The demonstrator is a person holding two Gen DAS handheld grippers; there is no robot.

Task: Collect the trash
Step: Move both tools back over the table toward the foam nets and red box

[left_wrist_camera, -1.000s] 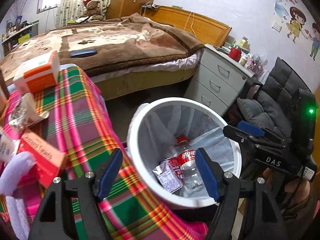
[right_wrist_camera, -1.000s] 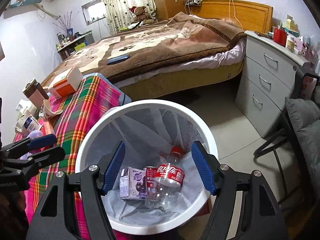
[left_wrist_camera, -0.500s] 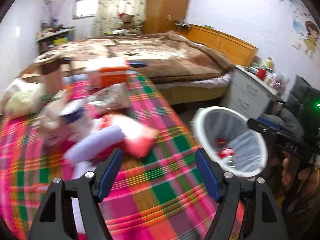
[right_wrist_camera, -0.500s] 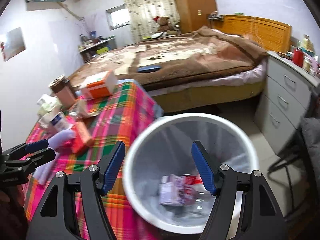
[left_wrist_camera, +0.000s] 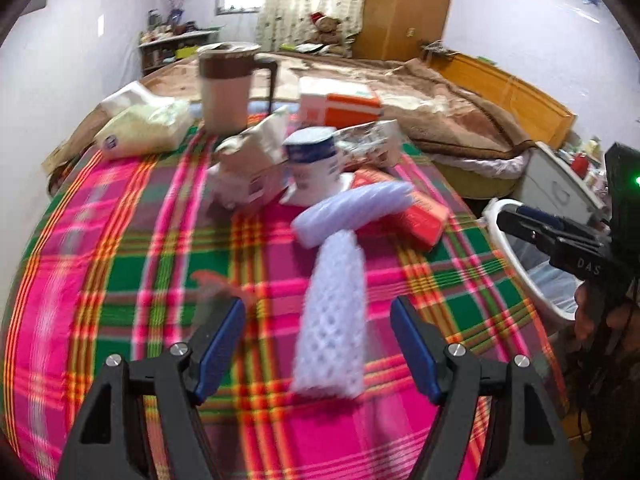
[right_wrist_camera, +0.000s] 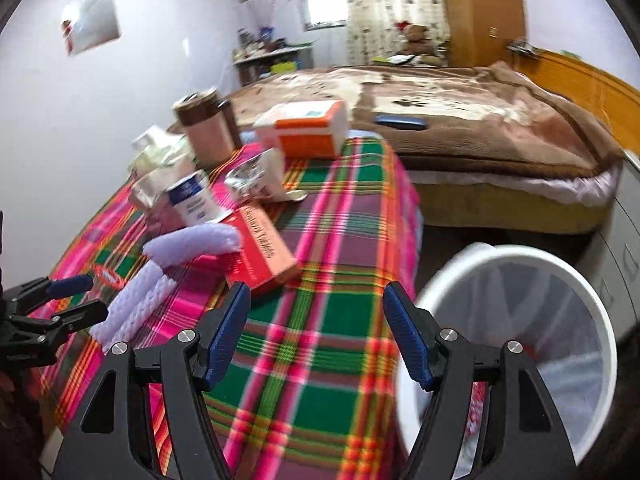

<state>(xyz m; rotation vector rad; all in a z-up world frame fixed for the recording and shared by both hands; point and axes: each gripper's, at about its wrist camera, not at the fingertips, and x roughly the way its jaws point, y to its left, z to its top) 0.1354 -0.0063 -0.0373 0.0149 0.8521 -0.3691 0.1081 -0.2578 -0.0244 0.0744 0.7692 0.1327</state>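
Trash lies on a plaid tablecloth [left_wrist_camera: 120, 248]: a white foam net sleeve [left_wrist_camera: 334, 316], a second foam sleeve [left_wrist_camera: 352, 210] across a red carton [left_wrist_camera: 416, 216], a white cup [left_wrist_camera: 314, 164] and crumpled wrappers [left_wrist_camera: 252, 160]. My left gripper [left_wrist_camera: 316, 344] is open just above the near end of the foam net sleeve, nothing between its pads. My right gripper [right_wrist_camera: 316, 332] is open over bare cloth, between the red carton [right_wrist_camera: 260, 252] and the white bin [right_wrist_camera: 516, 332]. The bin [left_wrist_camera: 528, 264] stands off the table's right edge, and its contents are mostly hidden.
A brown-lidded mug [left_wrist_camera: 228, 84], an orange-and-white box [left_wrist_camera: 340, 104] and a pale bag [left_wrist_camera: 144, 128] sit at the table's far end. A bed [right_wrist_camera: 460, 120] lies beyond. Grey drawers [right_wrist_camera: 624, 248] flank the bin. The left gripper [right_wrist_camera: 60, 308] shows at the right wrist view's left edge.
Both grippers swung left from over the bin to over the table. The bin slid to the right of both views; the foam sleeves and carton came to the middle. Both jaws stayed equally wide.
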